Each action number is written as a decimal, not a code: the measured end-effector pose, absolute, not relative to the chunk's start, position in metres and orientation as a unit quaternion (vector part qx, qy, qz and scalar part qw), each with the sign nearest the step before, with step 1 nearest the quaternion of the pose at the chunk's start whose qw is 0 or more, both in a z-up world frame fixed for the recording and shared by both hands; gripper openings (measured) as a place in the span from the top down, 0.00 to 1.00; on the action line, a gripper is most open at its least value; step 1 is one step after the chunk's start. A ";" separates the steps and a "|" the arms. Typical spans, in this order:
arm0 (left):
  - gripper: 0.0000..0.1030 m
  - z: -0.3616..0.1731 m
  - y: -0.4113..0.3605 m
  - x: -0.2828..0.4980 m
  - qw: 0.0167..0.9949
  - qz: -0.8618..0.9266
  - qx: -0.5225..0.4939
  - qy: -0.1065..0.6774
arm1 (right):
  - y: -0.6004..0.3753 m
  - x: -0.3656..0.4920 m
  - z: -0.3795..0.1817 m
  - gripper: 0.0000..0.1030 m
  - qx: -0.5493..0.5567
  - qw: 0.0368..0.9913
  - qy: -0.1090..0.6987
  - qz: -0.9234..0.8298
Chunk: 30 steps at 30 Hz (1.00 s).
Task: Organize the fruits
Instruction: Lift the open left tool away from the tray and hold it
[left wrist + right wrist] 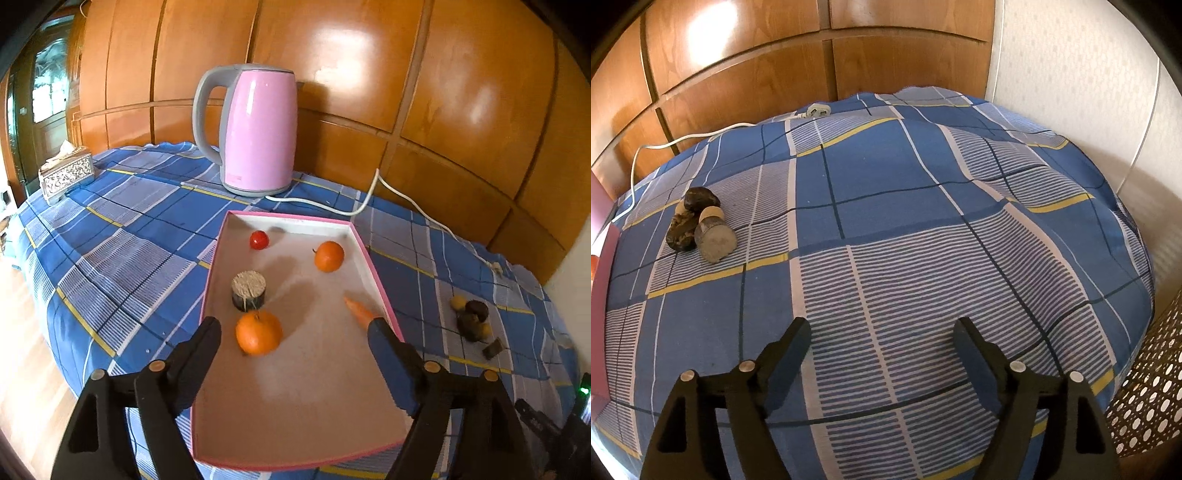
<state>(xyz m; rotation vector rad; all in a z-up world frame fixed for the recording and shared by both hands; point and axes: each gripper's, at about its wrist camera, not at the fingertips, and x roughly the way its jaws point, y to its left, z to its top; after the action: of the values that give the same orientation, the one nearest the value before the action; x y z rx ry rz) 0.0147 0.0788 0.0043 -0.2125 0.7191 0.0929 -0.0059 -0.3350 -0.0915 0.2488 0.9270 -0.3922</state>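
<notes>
While both tongs empty, spread wide: left tongs point(293, 330) low over pink-rimmed tray point(373, 266), right tongs point(882, 332) above bare cloth

Already in tray: big orange point(258, 332) at 7 o'clock, small orange point(328, 256) at 1, red fruit point(259, 240) at 11, carrot-like piece point(357, 311) against 4 o'clock rim, bundled cylinder point(248, 290)

Left out: dark and yellow pile point(700, 225), right tongs' 10 o'clock. Approach low, pinch one piece squarely; round, likely to roll

Blue plaid cloth point(905, 192) rumpled over table; pink kettle point(258, 129), cord point(369, 199), tissue box point(66, 177), wood panelling point(369, 74) behind
</notes>
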 end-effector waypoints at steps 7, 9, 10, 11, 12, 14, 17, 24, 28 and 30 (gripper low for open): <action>0.10 -0.003 0.063 0.004 0.931 0.028 -0.086 0.353 | -0.332 -0.008 -0.093 0.15 0.116 0.873 0.432 -0.197; 0.10 -0.007 0.058 0.005 0.928 0.023 -0.079 0.364 | -0.331 -0.008 -0.093 0.15 0.112 0.874 0.430 -0.197; 0.10 -0.009 0.056 0.005 0.926 0.023 -0.076 0.368 | -0.331 -0.008 -0.093 0.15 0.112 0.874 0.430 -0.196; 0.10 -0.010 0.054 0.006 0.926 0.024 -0.072 0.370 | -0.332 -0.009 -0.093 0.15 0.112 0.874 0.431 -0.195; 0.10 -0.011 0.054 0.005 0.926 0.025 -0.070 0.371 | -0.332 -0.008 -0.093 0.15 0.112 0.873 0.433 -0.194; 0.10 -0.012 0.055 0.004 0.925 0.027 -0.071 0.371 | -0.332 -0.008 -0.093 0.15 0.111 0.872 0.435 -0.194; 0.10 -0.012 0.060 0.003 0.926 0.032 -0.078 0.368 | -0.332 -0.007 -0.092 0.15 0.110 0.872 0.437 -0.192; 0.10 -0.019 0.074 -0.001 0.924 0.050 -0.085 0.370 | -0.332 -0.010 -0.094 0.14 0.105 0.878 0.427 -0.189; 0.10 -0.017 0.073 0.001 0.926 0.055 -0.086 0.363 | -0.333 -0.007 -0.094 0.13 0.109 0.875 0.432 -0.189; 0.10 -0.016 0.066 0.001 0.930 0.051 -0.069 0.358 | -0.333 -0.008 -0.093 0.13 0.113 0.874 0.433 -0.191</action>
<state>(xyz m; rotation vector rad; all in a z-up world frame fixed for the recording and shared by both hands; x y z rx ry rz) 0.0012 0.0656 -0.0164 -0.1407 0.7327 0.1051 -0.0076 -0.3330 -0.0932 0.2361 0.9045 -0.3984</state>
